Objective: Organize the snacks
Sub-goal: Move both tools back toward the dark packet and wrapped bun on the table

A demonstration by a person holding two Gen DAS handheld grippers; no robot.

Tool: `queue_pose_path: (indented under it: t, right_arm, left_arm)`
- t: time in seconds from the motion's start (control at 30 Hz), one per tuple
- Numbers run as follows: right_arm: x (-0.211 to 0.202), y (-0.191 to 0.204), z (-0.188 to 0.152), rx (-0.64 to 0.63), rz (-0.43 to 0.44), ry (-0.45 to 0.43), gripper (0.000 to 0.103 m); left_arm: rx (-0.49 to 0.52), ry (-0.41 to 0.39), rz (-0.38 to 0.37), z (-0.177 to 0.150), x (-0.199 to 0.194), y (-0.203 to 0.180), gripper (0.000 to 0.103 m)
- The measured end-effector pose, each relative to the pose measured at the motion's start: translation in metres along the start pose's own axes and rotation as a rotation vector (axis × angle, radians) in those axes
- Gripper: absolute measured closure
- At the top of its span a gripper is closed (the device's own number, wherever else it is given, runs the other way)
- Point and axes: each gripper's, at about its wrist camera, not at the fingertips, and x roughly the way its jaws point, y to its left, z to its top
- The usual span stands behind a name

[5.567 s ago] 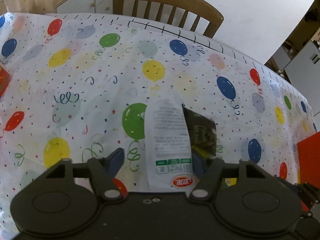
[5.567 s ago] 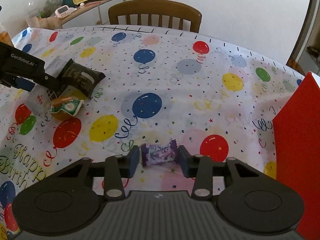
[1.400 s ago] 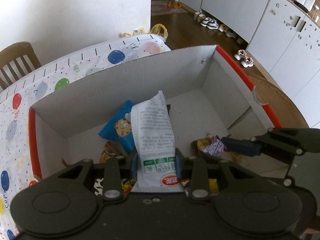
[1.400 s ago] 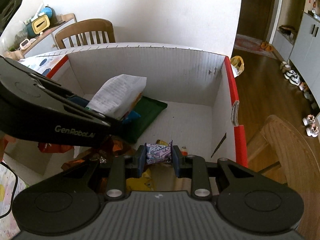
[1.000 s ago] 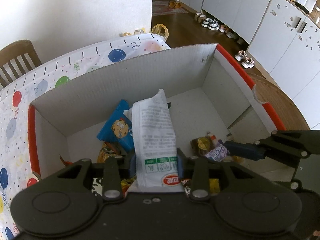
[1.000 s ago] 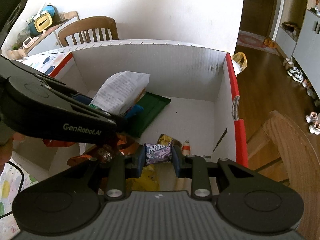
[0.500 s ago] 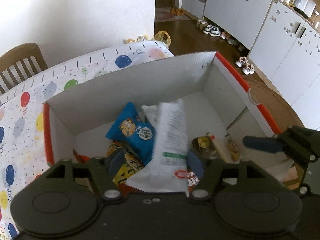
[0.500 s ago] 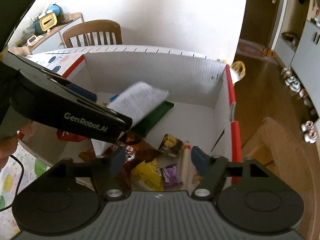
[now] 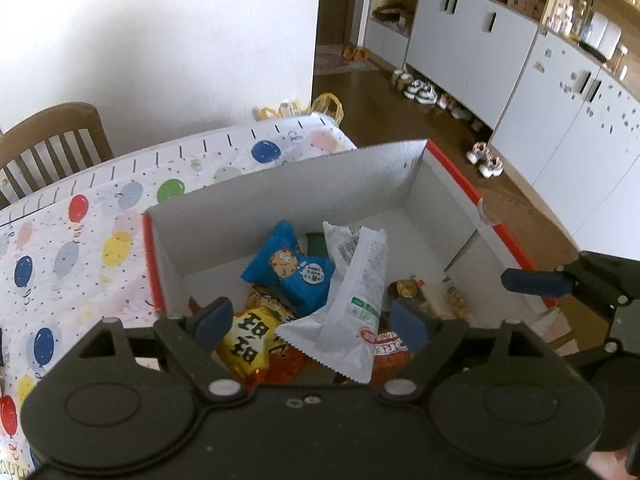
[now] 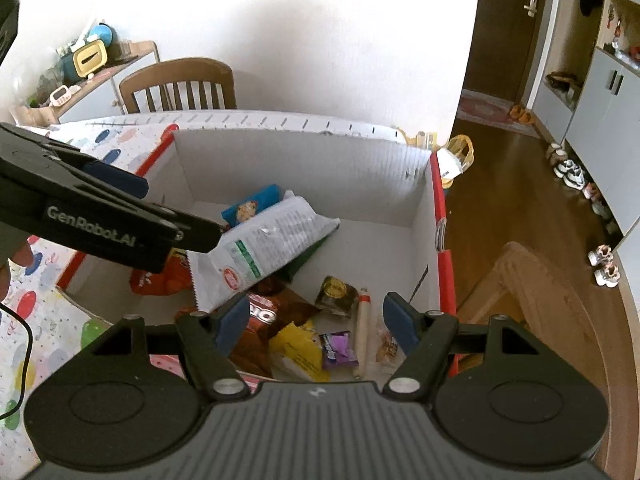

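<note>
A red-edged cardboard box [image 9: 288,168] [image 10: 304,168] holds several snacks. A white snack packet [image 9: 352,304] [image 10: 264,248] lies loose on the pile inside it, beside a blue cookie bag [image 9: 292,272]. A small purple candy [image 10: 338,348] rests on the box floor near a yellow wrapper [image 10: 296,348]. My left gripper [image 9: 312,324] hangs above the box, its jaws still opening, with nothing gripped between them. My right gripper [image 10: 314,322] is open above the box's near right corner, holding nothing; one blue fingertip [image 9: 536,282] of it shows in the left wrist view.
The box stands on a table with a balloon-print cloth [image 9: 80,240]. A wooden chair [image 10: 180,84] is behind the table and another wooden chair [image 10: 532,292] stands right of the box. White cabinets [image 9: 520,72] and shoes line the far floor.
Both grippers opened and rose above the box. The white packet dropped from the left gripper onto the pile, and the purple candy fell from the right gripper to the box floor.
</note>
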Motion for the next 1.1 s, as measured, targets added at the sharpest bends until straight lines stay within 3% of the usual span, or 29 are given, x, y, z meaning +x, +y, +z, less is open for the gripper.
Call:
queue_pose_path:
  t: [0.2, 0.53, 0.7, 1.1]
  right_arm:
    - [-0.022, 0.019, 0.006, 0.015, 0.012, -0.054, 0.023]
    - [-0.051, 0.073, 0.019, 0.034, 0.069, -0.122, 0.022]
    - [-0.054, 0.109, 0.025, 0.049, 0.101, -0.154, 0.022]
    - [-0.03, 0.207, 0.033, 0.011, 0.192, -0.126, 0.022]
  left_arm:
    - [-0.013, -0.076, -0.002, -0.009, -0.034, 0.016, 0.012]
    - [-0.056, -0.193, 0.019, -0.034, -0.093, 0.061, 0.001]
    - [-0.07, -0.219, 0.041, -0.05, -0.117, 0.093, 0.001]
    - [-0.175, -0.215, 0.1, -0.086, -0.14, 0.194, 0.0]
